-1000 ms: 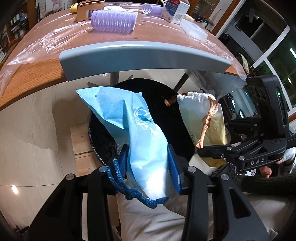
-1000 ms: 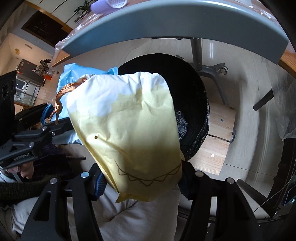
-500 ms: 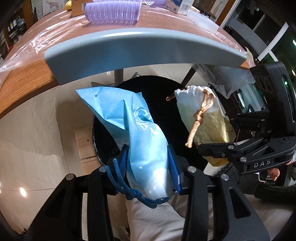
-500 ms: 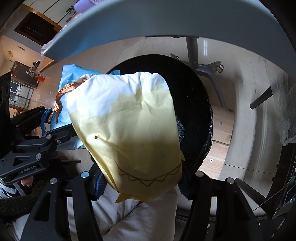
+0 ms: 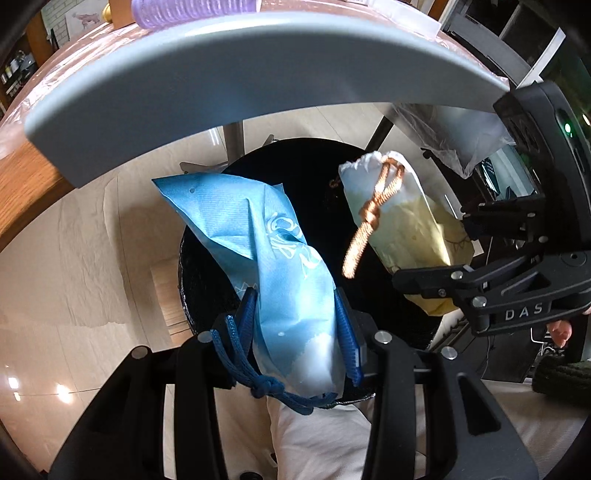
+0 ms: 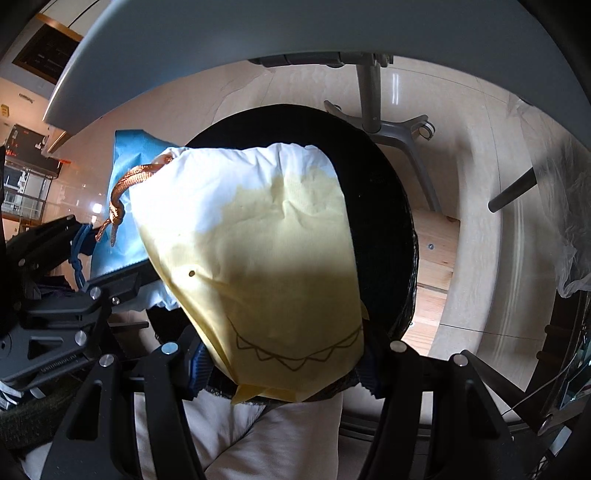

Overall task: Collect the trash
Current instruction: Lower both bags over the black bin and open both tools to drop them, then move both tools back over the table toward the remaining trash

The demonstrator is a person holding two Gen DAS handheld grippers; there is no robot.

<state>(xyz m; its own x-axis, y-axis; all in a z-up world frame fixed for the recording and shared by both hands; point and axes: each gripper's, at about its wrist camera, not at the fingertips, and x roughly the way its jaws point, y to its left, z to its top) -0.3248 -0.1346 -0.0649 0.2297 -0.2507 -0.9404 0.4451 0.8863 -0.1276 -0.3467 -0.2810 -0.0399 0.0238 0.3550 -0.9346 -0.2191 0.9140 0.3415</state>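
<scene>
My left gripper (image 5: 295, 325) is shut on a blue paper bag (image 5: 269, 251) with a knotted blue cord (image 5: 258, 384) hanging by the left finger. The bag hangs head-down over the mouth of a black bin (image 5: 314, 177) on the floor. My right gripper (image 6: 280, 365) is shut on a yellow and white bag (image 6: 258, 258) with an orange cord (image 6: 125, 188), also held above the black bin (image 6: 380, 206). In the left wrist view the yellow bag (image 5: 406, 225) and the right gripper (image 5: 480, 288) hang at the right, beside the blue bag.
A grey table edge (image 5: 258, 66) arches over the bin, with purple hair rollers (image 5: 192, 7) on the plastic-covered wooden top. A grey chair base (image 6: 384, 122) and a wooden board (image 6: 432, 258) lie beyond the bin. The person's pale trousers (image 5: 325, 435) are below.
Both grippers have sunk with their bags toward the bin, so the table edge now sits higher and larger in both views. Both grips are unchanged.
</scene>
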